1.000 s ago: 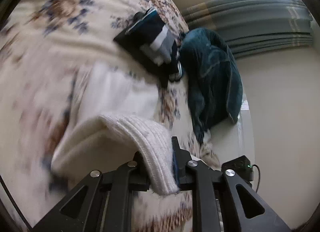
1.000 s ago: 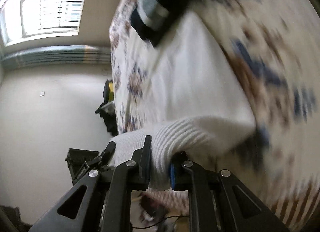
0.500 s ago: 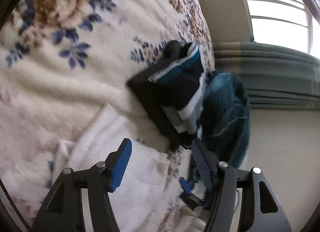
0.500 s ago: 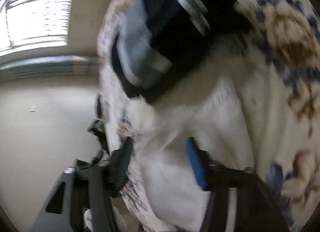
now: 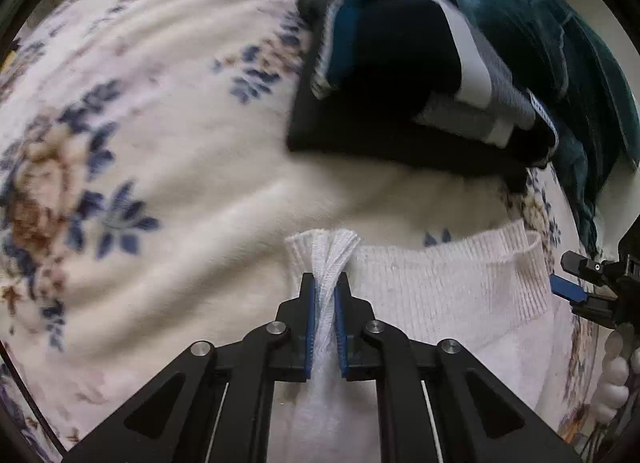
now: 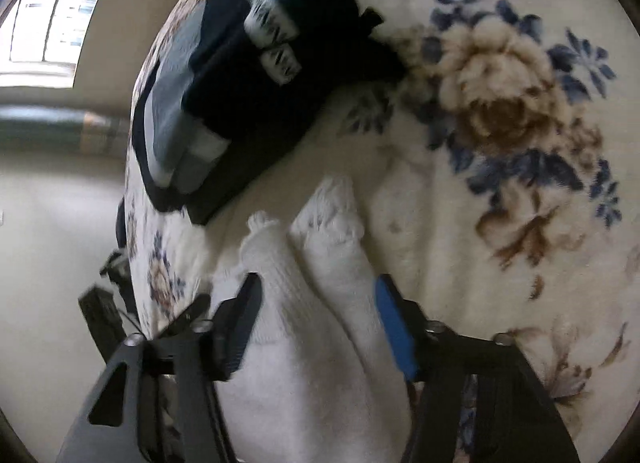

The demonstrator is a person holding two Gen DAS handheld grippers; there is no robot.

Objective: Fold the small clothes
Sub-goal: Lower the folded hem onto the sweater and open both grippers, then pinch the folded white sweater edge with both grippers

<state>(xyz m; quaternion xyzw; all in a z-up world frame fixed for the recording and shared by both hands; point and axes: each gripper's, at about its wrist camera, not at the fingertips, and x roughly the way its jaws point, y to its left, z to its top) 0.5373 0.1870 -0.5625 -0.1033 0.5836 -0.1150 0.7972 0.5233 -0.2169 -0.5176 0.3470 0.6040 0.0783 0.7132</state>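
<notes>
A white ribbed knit garment [image 5: 448, 295] lies on the floral blanket [image 5: 160, 167]. My left gripper [image 5: 325, 311] is shut on a bunched corner of it, the fabric pinched between the blue pads. In the right wrist view the same white garment [image 6: 320, 303] runs between the spread jaws of my right gripper [image 6: 316, 323], which is open around its ribbed edge. The right gripper also shows at the right edge of the left wrist view [image 5: 588, 287], beside the garment's other corner.
A stack of folded dark navy, blue and grey clothes [image 5: 400, 75] sits just beyond the white garment, and it also shows in the right wrist view [image 6: 240, 95]. A teal garment [image 5: 560, 63] is heaped behind it. A window [image 6: 48, 23] and wall lie past the bed edge.
Both grippers held the white garment, then opened and let it down. Now the left has shut on a bunched corner, while the right stays open around the other edge.
</notes>
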